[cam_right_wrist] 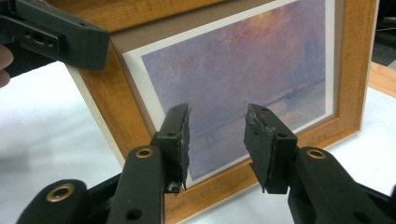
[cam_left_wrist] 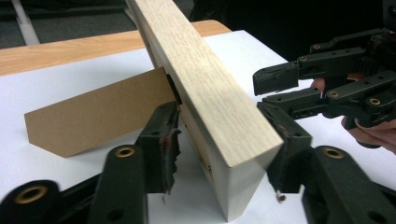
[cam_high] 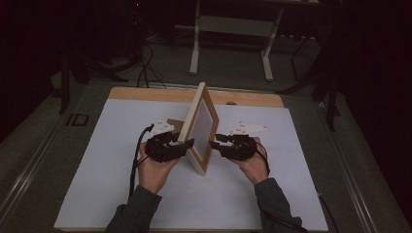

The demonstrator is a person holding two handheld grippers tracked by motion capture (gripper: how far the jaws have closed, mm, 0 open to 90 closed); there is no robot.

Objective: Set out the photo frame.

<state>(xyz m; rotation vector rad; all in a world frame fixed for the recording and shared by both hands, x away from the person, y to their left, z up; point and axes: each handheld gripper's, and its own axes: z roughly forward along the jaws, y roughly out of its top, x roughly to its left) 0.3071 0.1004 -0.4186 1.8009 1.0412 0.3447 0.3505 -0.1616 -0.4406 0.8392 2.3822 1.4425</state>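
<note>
Left tongs (cam_left_wrist: 219, 140) straddle the lower end of a wooden picture frame (cam_left_wrist: 205, 88), one jaw on the back side and the other on the front side of its pale edge. In the left gripper view the jaws sit right against the wood on both sides, so the frame looks clamped between them, though the contact itself is blurred. Right tongs (cam_right_wrist: 217, 140) face the front of the frame with their jaws parted and nothing between them; whether the tips touch the glass I cannot tell. In the high view the left tongs (cam_high: 187, 144) meet the frame from its back and the right tongs (cam_high: 213, 143) from its front, each carried by a hand, left hand (cam_high: 154, 167) and right hand (cam_high: 253, 165), with grey sleeves coming in from the bottom.

The picture frame (cam_high: 200, 127) stands on edge near the middle of the white worktop (cam_high: 97, 184), tilted, with one narrow end toward the person. Its front holds a hazy purple and orange print (cam_right_wrist: 243, 74) inside a white mat, bordered by brown wood (cam_right_wrist: 357, 60). Behind it a brown cardboard easel stand (cam_left_wrist: 98, 114) juts out from the back and rests on the white surface; it also shows in the high view (cam_high: 176, 124). A light wooden strip (cam_high: 145, 93) runs along the far side of the worktop. A black cable (cam_high: 134, 160) trails from the left tongs toward the person.
</note>
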